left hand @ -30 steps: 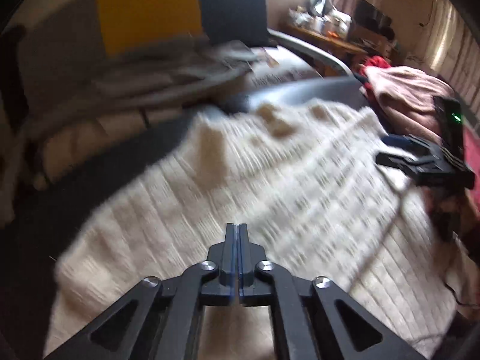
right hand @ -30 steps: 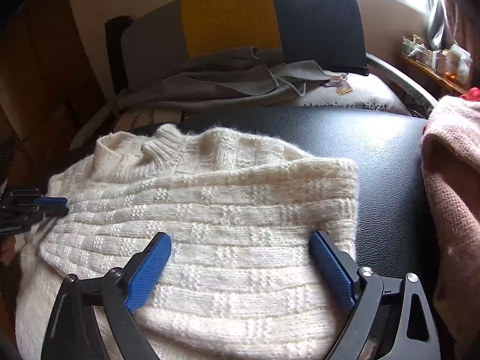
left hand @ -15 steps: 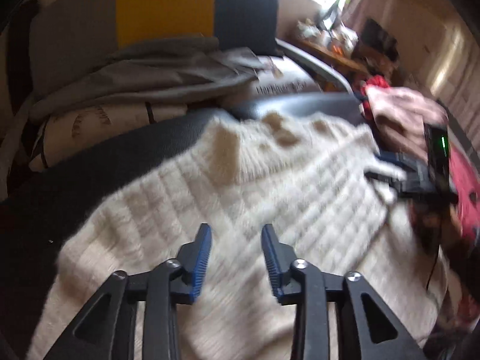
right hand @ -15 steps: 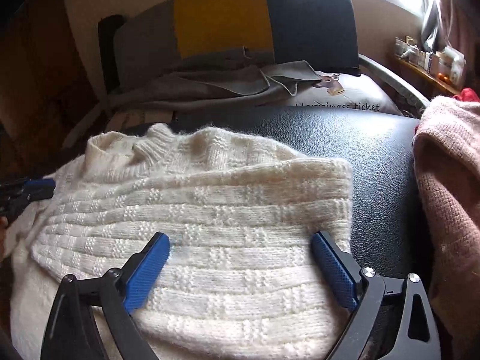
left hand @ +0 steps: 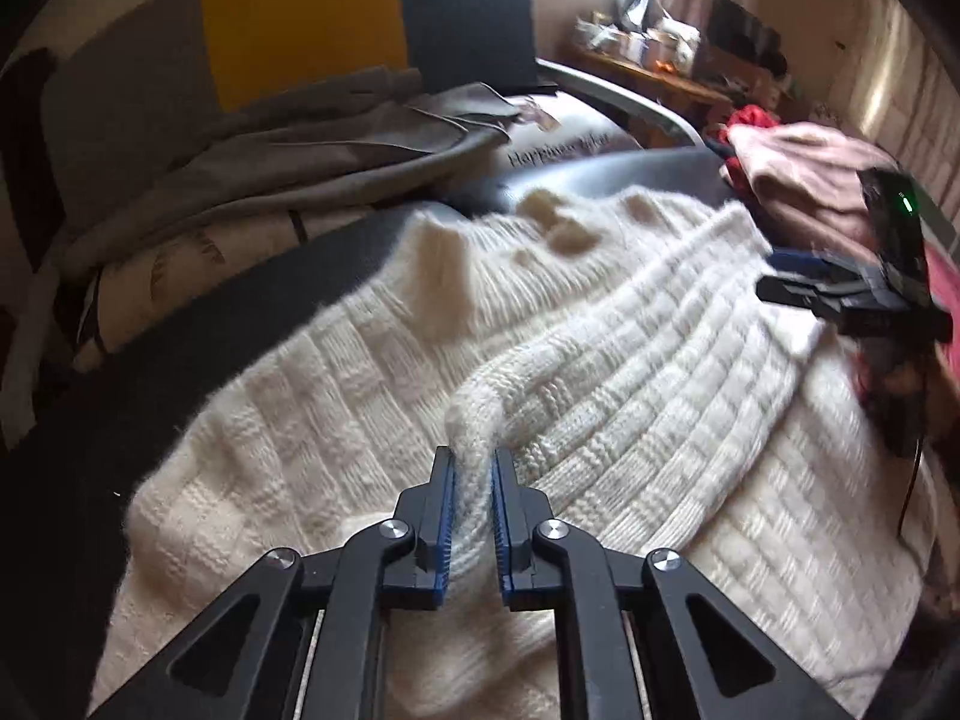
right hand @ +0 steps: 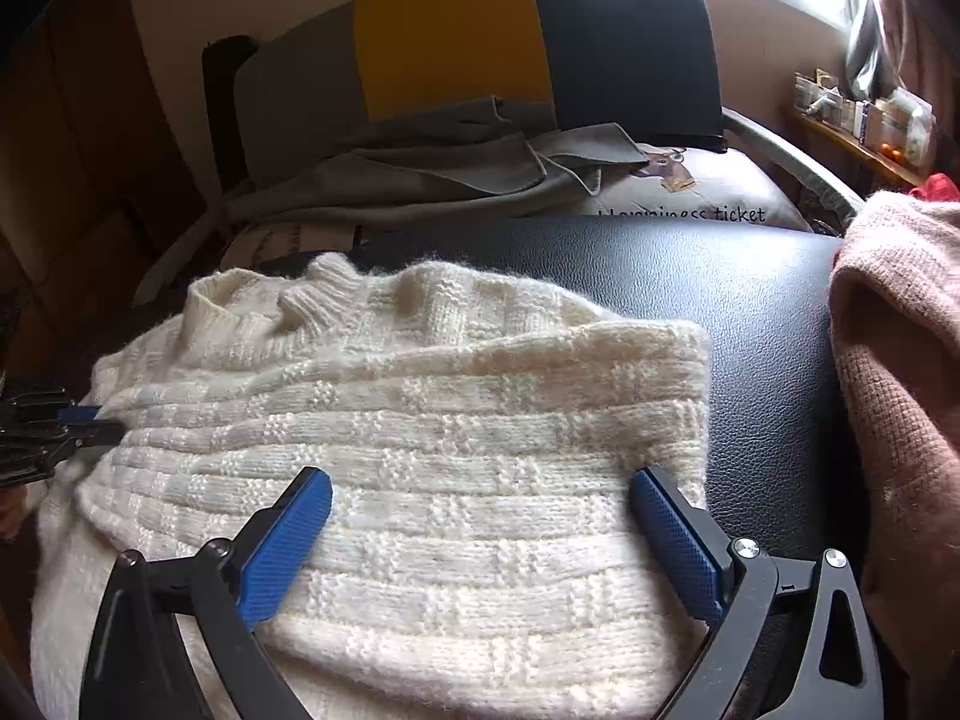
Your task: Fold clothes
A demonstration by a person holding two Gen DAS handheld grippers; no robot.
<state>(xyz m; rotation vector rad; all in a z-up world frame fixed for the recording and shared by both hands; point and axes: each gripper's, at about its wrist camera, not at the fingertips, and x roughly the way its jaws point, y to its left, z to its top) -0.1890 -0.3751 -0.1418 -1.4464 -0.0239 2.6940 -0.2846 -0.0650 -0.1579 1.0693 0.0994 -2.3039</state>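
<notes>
In the left wrist view we see our left tool [left hand: 474, 480] at the lower centre of the frame, its jaws closing with a raised ridge of the cream knitted sweater [left hand: 600, 372] pinched between the blue pads [left hand: 447, 516]. The sweater fills the middle and lower part of that frame, spread over a black leather seat [left hand: 180, 348], its ribbed collar toward the upper centre. At the right edge our right tool [left hand: 804, 279] rests against the sweater's far side, beside a pink knitted garment [left hand: 804, 180].

In the right wrist view our right tool [right hand: 480, 516] sits at the bottom of the frame with its jaws spread wide and opening; the pads [right hand: 282, 546] lie on top of the folded sweater [right hand: 456, 408] without pinching any of it. The sweater occupies the centre and lower left here, one layer doubled over another, its right edge ending on the bare seat [right hand: 720, 300]. The pink garment [right hand: 900, 360] is heaped at the right edge, apart from the sweater. Our left tool [right hand: 90, 426] shows at the left edge, touching the sweater's side. Behind the seat, in the upper centre, grey cloth [right hand: 450, 162] is draped over a cushion printed with "Happiness ticket" [right hand: 708, 204].
</notes>
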